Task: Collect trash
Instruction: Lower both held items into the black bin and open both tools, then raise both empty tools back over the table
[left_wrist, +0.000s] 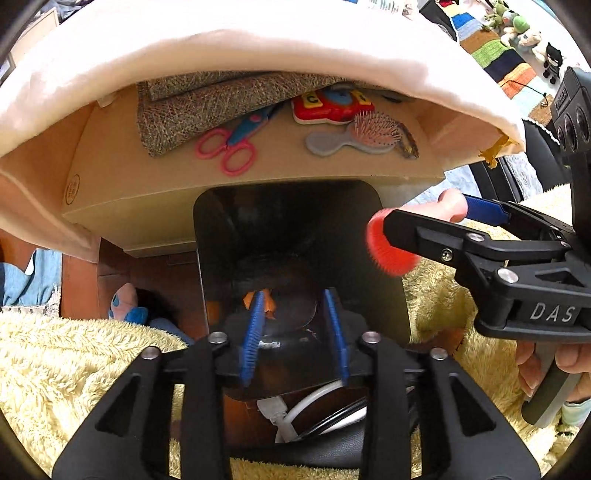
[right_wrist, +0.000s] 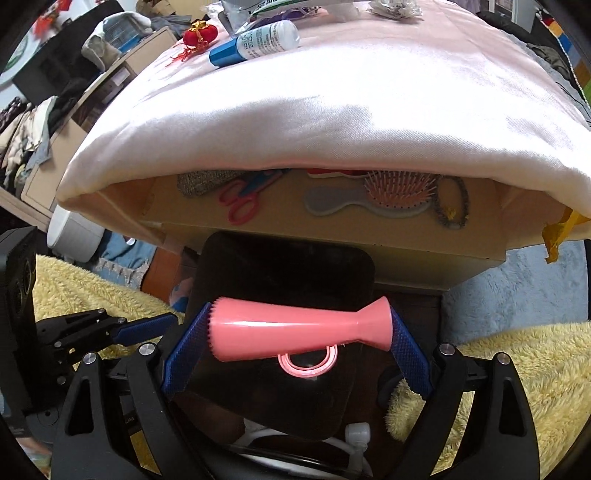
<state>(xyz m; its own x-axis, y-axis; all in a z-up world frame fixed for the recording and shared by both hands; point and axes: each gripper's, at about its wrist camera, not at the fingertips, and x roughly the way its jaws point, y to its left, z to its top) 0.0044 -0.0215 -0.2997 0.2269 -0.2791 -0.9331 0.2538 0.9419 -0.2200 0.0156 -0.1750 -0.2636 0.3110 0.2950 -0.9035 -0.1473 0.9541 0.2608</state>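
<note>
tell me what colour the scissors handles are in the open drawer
Pink handles on the scissors, with blue near the blades; clearest in the left wrist view.

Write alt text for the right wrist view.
The right gripper clamps a pink brush by its ends over a black bin. Beyond it, a cardboard box under a pale cloth holds pink scissors and a hairbrush.
</note>
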